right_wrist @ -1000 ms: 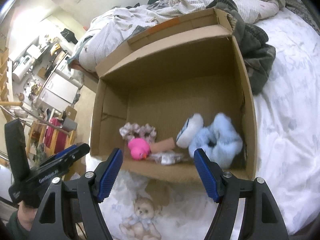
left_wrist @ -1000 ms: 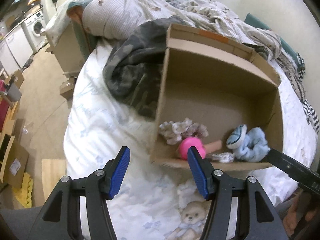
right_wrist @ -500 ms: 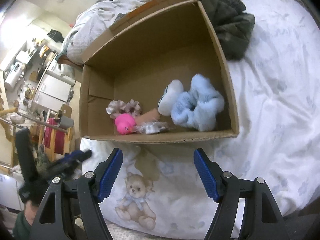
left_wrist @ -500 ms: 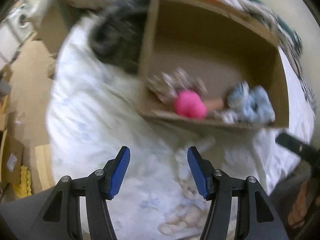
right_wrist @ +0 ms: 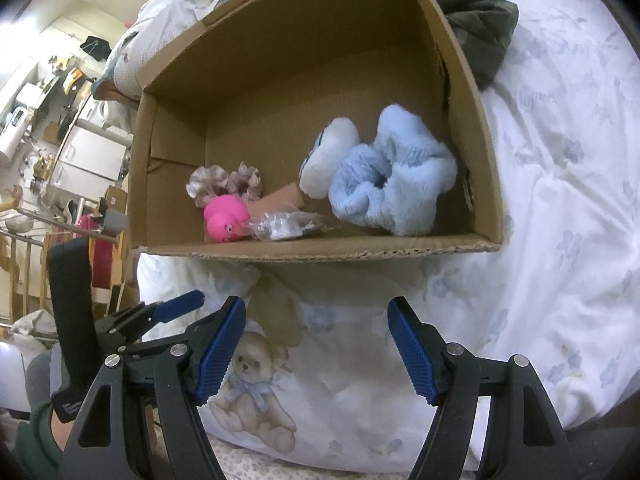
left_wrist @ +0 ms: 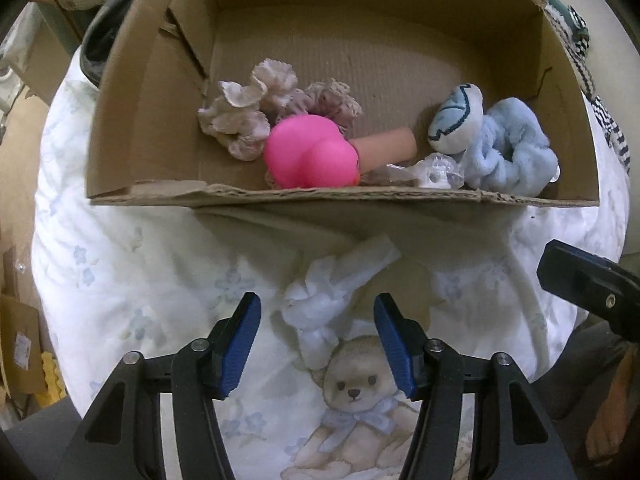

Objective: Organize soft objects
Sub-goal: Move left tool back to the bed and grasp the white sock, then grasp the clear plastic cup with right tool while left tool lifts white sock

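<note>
A white scrunchie lay on the bed, just outside the box, at 12 o'clock from my left claw. That claw's jaws were closing around it, pads not yet touching it. In the box sat a pink duck, a beige scrunchie at its 10 o'clock, and a blue scrunchie at 3 o'clock. My right claw hung wide and empty over the bed.

Open brown cardboard box on bedsheet holds beige ruffled scrunchie, pink rubber duck, fluffy light-blue scrunchie. White knotted fabric piece lies outside, just before box's front wall.
</note>
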Tool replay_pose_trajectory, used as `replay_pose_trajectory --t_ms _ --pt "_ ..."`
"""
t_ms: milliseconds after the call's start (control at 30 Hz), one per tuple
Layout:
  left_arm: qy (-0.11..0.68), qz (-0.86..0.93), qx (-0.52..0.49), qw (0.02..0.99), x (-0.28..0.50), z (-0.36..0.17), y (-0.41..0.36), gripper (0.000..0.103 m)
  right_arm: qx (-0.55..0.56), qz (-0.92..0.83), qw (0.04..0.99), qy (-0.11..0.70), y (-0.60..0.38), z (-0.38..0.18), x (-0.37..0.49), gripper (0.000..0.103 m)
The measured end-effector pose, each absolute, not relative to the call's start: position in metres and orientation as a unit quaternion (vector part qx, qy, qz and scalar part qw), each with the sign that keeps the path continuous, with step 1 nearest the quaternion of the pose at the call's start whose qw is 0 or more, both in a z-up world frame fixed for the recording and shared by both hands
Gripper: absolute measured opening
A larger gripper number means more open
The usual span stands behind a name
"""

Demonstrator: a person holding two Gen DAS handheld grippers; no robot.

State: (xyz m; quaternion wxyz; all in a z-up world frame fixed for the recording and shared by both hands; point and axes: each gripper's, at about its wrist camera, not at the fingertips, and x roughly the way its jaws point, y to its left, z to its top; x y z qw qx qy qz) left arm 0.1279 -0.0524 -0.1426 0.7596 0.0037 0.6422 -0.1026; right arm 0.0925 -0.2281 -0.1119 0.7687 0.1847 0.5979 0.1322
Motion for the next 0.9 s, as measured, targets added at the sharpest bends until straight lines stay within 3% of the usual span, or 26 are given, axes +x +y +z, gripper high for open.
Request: replay_pose_trajectory --t_ms 33,100,133,300,433,600,700,867,900 --pt "0.645 -0.108 -0.001 0.757 0.129 -0.144 -0.053 0.049 0.185 0.133 0.768 0.598 -0.228 -0.112 0.093 0.078" --pt "0.647 -0.108 -0.002 0.755 0.132 -0.145 -0.052 0.029 0.187 0.136 0.766 0.6 -0.227 -0.113 0.094 0.078" --pt "0.649 -0.105 -0.003 0.753 0.134 -0.145 -0.05 0.026 0.188 0.137 0.765 0.601 -0.226 -0.114 0.094 0.078" --pt "0.647 -0.085 -0.006 0.758 0.138 -0.138 -0.035 0.025 0.17 0.143 0.748 0.625 -0.208 -0.127 0.099 0.077" --pt "0.644 -0.071 -0.028 0.761 0.139 -0.126 -0.023 0.024 0.183 0.16 0.717 0.653 -0.188 -0.143 0.104 0.066" --pt "0.638 -0.051 -0.039 0.767 0.138 -0.118 -0.002 0.024 0.161 0.168 0.702 0.673 -0.162 -0.159 0.116 0.062" --pt "0.638 -0.041 -0.042 0.768 0.137 -0.12 0.009 0.024 0.149 0.169 0.695 0.683 -0.155 -0.167 0.121 0.052" --pt "0.64 -0.033 -0.051 0.766 0.139 -0.123 0.029 0.024 0.124 0.175 0.7 0.682 -0.15 -0.167 0.121 0.018" --pt "0.64 -0.033 -0.05 0.766 0.139 -0.123 0.031 0.024 0.123 0.179 0.7 0.68 -0.15 -0.166 0.12 0.015"
